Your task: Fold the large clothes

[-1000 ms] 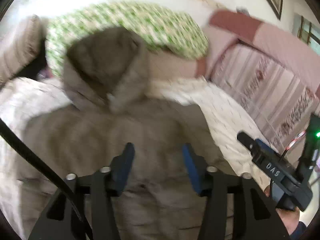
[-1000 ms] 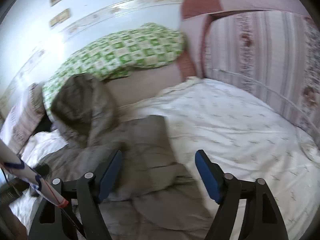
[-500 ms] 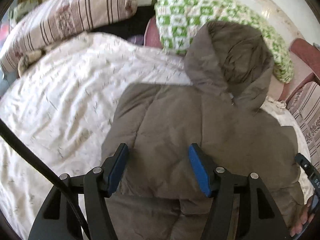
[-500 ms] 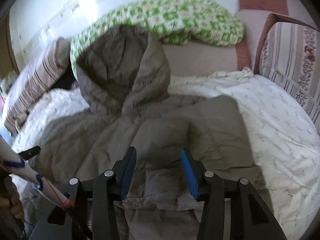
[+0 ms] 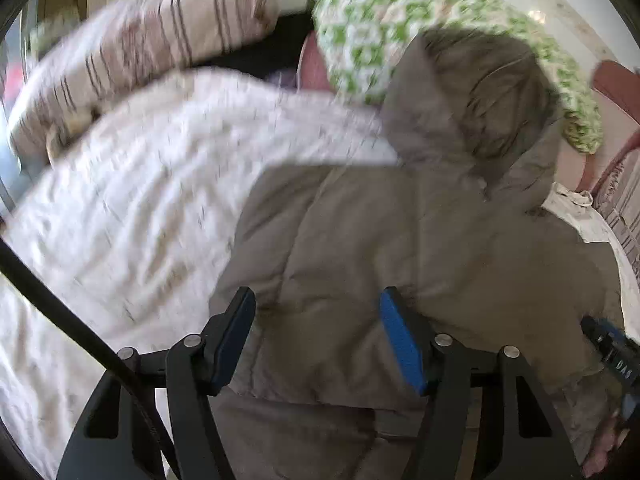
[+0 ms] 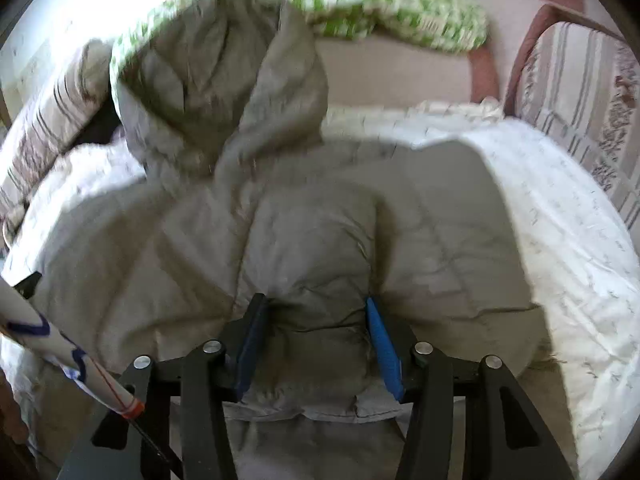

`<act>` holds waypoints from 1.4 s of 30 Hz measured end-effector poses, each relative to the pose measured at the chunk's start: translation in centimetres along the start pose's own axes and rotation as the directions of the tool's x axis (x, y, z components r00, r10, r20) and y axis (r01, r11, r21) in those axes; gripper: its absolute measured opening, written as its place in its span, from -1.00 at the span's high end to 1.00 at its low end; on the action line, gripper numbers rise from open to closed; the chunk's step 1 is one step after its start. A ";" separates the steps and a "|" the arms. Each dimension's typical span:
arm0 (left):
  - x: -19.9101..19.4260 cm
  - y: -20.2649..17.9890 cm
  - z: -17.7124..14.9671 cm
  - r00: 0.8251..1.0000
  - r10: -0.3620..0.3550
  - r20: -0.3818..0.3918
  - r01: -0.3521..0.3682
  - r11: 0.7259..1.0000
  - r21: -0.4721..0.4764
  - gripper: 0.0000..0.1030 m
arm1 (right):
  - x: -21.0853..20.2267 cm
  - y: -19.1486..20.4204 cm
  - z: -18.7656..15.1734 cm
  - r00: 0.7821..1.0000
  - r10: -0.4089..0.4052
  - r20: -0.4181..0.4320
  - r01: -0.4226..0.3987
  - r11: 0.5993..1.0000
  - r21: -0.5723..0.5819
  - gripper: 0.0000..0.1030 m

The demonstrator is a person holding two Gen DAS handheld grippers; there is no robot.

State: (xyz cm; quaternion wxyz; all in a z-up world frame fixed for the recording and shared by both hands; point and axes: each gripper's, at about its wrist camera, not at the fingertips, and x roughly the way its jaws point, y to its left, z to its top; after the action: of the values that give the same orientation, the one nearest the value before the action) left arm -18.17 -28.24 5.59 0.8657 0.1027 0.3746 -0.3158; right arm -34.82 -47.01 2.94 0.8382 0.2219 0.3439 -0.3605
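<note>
A grey-brown hooded puffer jacket (image 5: 420, 248) lies spread on the bed, its hood (image 5: 472, 92) up against the pillows. My left gripper (image 5: 318, 336) hangs over the jacket's lower left part. Its jaws stand apart, with flat fabric under them and nothing pinched. In the right wrist view the jacket (image 6: 312, 208) fills the middle. My right gripper (image 6: 316, 336) has a bunched fold of it between its blue pads (image 6: 382, 340), creased against both pads while the jaws are opening. The jacket's folded edge (image 6: 312, 410) lies just below the pads.
A white quilt (image 5: 132, 208) covers the bed on both sides of the jacket. A striped pillow (image 5: 132, 36) and a green checked pillow (image 5: 380, 28) lie at the head. A striped cushion (image 6: 580, 92) stands at the right. The other gripper and a hand (image 5: 604, 440) show at the right edge.
Both grippers dropped down onto the jacket. The left one swung to the jacket's left side. The right jaws narrowed from wide open around a fold of fabric.
</note>
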 end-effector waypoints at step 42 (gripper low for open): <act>0.7 -8.4 -4.3 0.999 -0.023 0.033 0.014 0.971 0.239 -0.49 | -1.6 5.8 -2.0 0.968 -0.192 0.159 0.228 0.939 -0.257 -0.33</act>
State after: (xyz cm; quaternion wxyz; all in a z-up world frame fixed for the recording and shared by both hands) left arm -25.52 -33.37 2.56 0.8506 0.1970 0.3193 -0.3683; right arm -32.05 -41.33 3.50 0.8382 0.0419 0.3560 -0.4110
